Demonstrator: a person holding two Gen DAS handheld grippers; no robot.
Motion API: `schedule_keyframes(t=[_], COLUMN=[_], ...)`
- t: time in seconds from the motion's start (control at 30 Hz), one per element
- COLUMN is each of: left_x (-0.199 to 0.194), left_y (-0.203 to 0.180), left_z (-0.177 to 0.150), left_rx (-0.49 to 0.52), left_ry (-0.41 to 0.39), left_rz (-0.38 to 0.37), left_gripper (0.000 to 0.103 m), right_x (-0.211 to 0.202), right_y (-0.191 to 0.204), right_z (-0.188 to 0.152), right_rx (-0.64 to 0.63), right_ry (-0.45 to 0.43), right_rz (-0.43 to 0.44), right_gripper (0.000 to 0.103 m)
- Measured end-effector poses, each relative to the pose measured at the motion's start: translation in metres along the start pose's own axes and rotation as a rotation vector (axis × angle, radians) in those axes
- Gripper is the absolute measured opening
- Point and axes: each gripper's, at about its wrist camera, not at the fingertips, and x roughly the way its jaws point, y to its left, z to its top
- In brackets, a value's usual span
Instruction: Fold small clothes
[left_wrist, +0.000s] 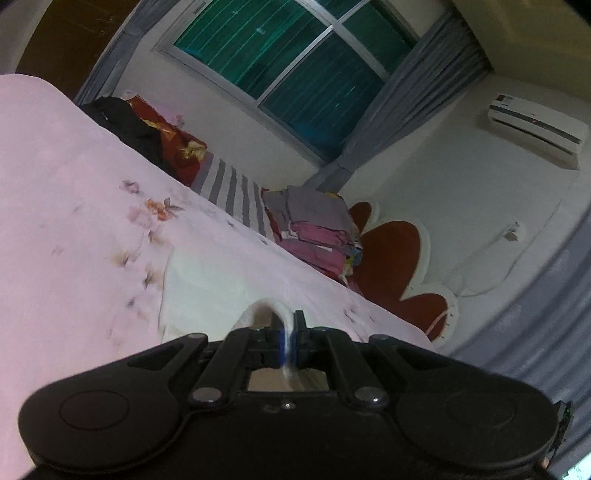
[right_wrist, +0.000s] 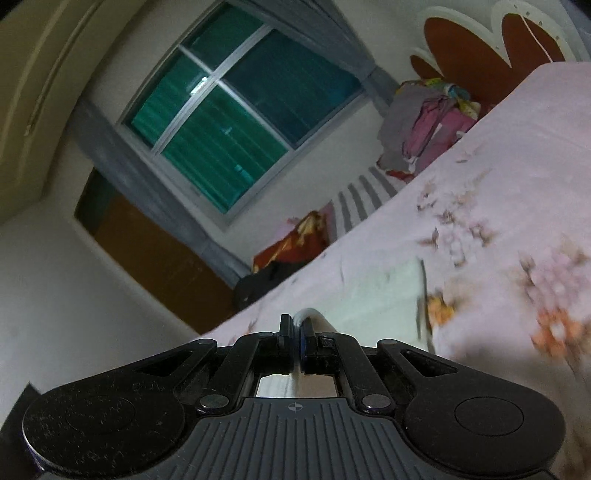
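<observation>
Left gripper (left_wrist: 287, 325): jaws drawn nearly together, a fold of white cloth (left_wrist: 207, 280) pinched between them. Cloth edge bulges up over the fingertips and runs back through the gap toward the camera. View rolled steeply; bed (left_wrist: 55, 203) slopes from upper left to lower right.

Right gripper (right_wrist: 297, 326): jaws likewise narrow, a white fold of the same cloth (right_wrist: 380, 291) caught between them, poking up just past the tips. View rolled the opposite way, bed (right_wrist: 517, 147) rising to the upper right.

The cloth lies flat on the pink floral sheet just ahead of both grippers, its free part spread away from the tips. Edges blurred in both views; garment type cannot be told.

Farther, along the bed's far edge: a striped cover (left_wrist: 232, 188), then a stack of folded clothes (left_wrist: 317, 229), grey on top and pink below, near the headboard (left_wrist: 391, 254) corner. Same stack (right_wrist: 428, 125) shows in the right view. Toward the other end of that edge, a dark heap (left_wrist: 125, 122) on red patterned fabric (left_wrist: 177, 140).

Beyond: window (left_wrist: 291, 55) with grey curtains (left_wrist: 417, 96); air conditioner (left_wrist: 535, 129) on the wall.
</observation>
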Motion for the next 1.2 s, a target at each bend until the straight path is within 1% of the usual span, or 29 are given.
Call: schedule_keyframes(t=[0.07,0.1,0.17,0.23,0.3,0.43,0.5,0.63,0.7,0.73,0.77,0.8,0.83,0.87,0.9,0.93,0.97,1.03,1.07,1.13,1.2], left_x=[0.03,0.05,0.082,0.111,0.131,0.159,0.168,0.189,0.196,0.198,0.199,0.2,0.201,0.201,0.2,0.199,0.196,0.188,0.185,0.176,0.172], left_y=[0.011,0.019,0.034,0.052,0.068,0.083,0.086,0.09,0.091,0.092,0.092,0.092,0.091,0.09,0.09,0.09,0.089,0.088,0.087,0.085,0.08], left_z=[0.009,0.012,0.018,0.018,0.018,0.021,0.025,0.029,0.032,0.034,0.035,0.038,0.04,0.042,0.045,0.047,0.048,0.05,0.05,0.047,0.043], left_rx=[-0.022,-0.039,-0.067,-0.087,-0.105,-0.114,-0.119,-0.118,-0.111,-0.113,-0.117,-0.116,-0.109,-0.101,-0.089,-0.079,-0.07,-0.021,0.008,0.076,0.132], left_ry=[0.021,0.044,0.083,0.126,0.159,0.194,0.205,0.231,0.227,0.215,0.204,0.191,0.18,0.172,0.162,0.152,0.144,0.141,0.153,0.174,0.203], left_rz=[0.011,0.026,0.046,0.075,0.09,0.092,0.092,0.08,0.076,0.07,0.065,0.065,0.066,0.069,0.078,0.081,0.08,0.09,0.094,0.1,0.104], left_gripper=[0.003,0.003,0.003,0.003,0.003,0.003,0.003,0.005,0.02,0.033,0.041,0.044,0.047,0.05,0.051,0.053,0.055,0.056,0.056,0.055,0.051], right_x=[0.031,0.045,0.079,0.114,0.138,0.173,0.185,0.204,0.212,0.216,0.22,0.22,0.218,0.217,0.218,0.217,0.217,0.216,0.214,0.208,0.202], right_y=[-0.01,-0.016,-0.031,-0.052,-0.069,-0.098,-0.11,-0.127,-0.126,-0.126,-0.125,-0.123,-0.119,-0.119,-0.12,-0.122,-0.121,-0.119,-0.118,-0.116,-0.11], right_z=[0.017,0.023,0.032,0.035,0.032,0.029,0.029,0.033,0.035,0.036,0.037,0.038,0.039,0.041,0.043,0.045,0.047,0.048,0.047,0.045,0.037], right_rx=[0.018,0.024,0.057,0.081,0.101,0.147,0.175,0.214,0.203,0.192,0.18,0.167,0.139,0.123,0.133,0.139,0.118,0.067,0.041,-0.015,-0.09], right_ry=[0.004,0.009,0.041,0.079,0.107,0.144,0.155,0.147,0.146,0.144,0.138,0.124,0.068,0.042,0.05,0.056,0.058,0.07,0.076,0.089,0.123], right_rz=[-0.023,-0.036,-0.067,-0.109,-0.144,-0.185,-0.185,-0.184,-0.208,-0.218,-0.24,-0.268,-0.298,-0.282,-0.27,-0.265,-0.266,-0.266,-0.268,-0.265,-0.258], right_gripper=[0.002,0.002,0.002,0.002,0.002,0.002,0.002,0.002,0.004,0.007,0.032,0.078,0.086,0.085,0.084,0.08,0.071,0.065,0.058,0.057,0.057])
